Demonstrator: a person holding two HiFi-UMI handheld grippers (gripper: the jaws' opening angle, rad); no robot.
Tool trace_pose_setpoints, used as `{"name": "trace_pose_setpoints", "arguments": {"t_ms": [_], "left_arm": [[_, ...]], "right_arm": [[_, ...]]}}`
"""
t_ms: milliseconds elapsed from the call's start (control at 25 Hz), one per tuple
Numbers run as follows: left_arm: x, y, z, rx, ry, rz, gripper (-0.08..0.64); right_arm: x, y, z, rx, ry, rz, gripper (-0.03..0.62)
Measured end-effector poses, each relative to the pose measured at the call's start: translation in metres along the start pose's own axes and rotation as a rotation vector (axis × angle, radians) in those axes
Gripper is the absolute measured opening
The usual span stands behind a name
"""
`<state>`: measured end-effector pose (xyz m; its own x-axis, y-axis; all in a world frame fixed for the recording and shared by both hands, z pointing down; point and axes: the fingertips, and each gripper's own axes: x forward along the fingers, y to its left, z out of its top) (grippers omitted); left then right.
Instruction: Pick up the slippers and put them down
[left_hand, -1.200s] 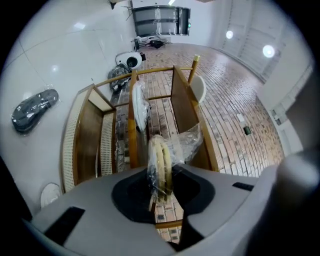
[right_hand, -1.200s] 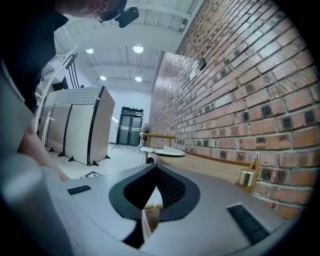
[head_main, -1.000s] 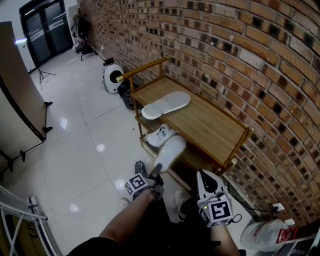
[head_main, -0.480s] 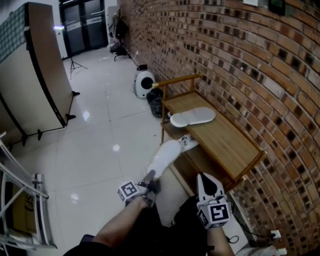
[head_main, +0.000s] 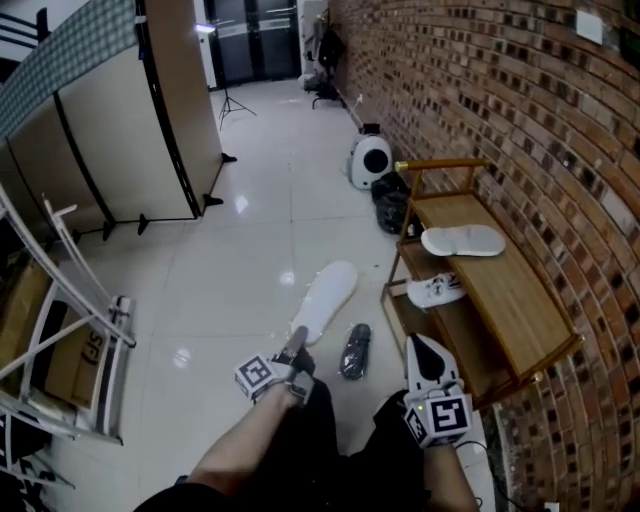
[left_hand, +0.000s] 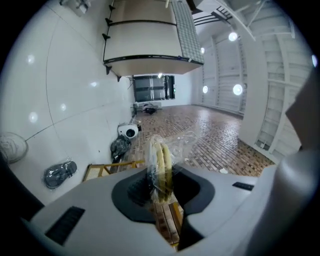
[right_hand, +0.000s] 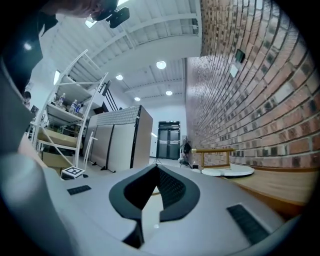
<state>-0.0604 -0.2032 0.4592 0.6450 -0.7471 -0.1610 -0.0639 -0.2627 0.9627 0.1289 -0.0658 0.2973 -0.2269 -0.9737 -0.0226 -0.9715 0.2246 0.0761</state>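
The person's left forearm (head_main: 240, 450) and right forearm (head_main: 455, 488) reach forward. The grey two-jaw left gripper (head_main: 297, 340) points ahead, jaws clamped on a plastic-wrapped white slipper (head_main: 325, 298). The white-tipped right gripper (head_main: 420, 345) points level, jaws together, holding nothing.

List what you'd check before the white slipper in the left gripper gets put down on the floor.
1. Left gripper has a firm hold on the wrapped slipper: ok, the jaws are clamped on its end.
2. Right gripper is free: ok, shut with nothing in it.
3. Floor by the slipper is bare: ok, though a dark bagged item lies just to its right.
4. Other slipper is located: ok, on the bench top.
5. Slipper's height above the tiles: cannot tell.
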Motion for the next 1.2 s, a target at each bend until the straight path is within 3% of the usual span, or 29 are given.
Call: {"name": "trace_pose_setpoints", "arguments": {"t_ms": [320, 640, 880, 1040, 1200], "left_arm": [[-0.049, -0.016, 0.059, 0.042, -0.17, -0.02, 0.077], [-0.05, 0.003, 0.077, 0.047, -0.266, 0.0, 0.077], [-0.027, 0.035, 0.084, 0.07, -0.232, 0.024, 0.077], [0.001, 0.061, 0.087, 0.037, -0.22, 0.013, 0.077], [0.017, 0.107, 0.079, 0.051, -0.202, 0.064, 0.077]], "right_arm": [[0.025, 0.045, -0.005, 0.007, 0.004, 0.118, 0.009], [0.061, 0.053, -0.024, 0.001, 0.027, 0.167, 0.009], [0.098, 0.032, -0.056, 0.044, 0.056, 0.153, 0.008], [0.129, 0.019, -0.087, 0.056, 0.069, 0.156, 0.008], [0.158, 0.012, -0.126, 0.071, 0.127, 0.137, 0.008]]}}
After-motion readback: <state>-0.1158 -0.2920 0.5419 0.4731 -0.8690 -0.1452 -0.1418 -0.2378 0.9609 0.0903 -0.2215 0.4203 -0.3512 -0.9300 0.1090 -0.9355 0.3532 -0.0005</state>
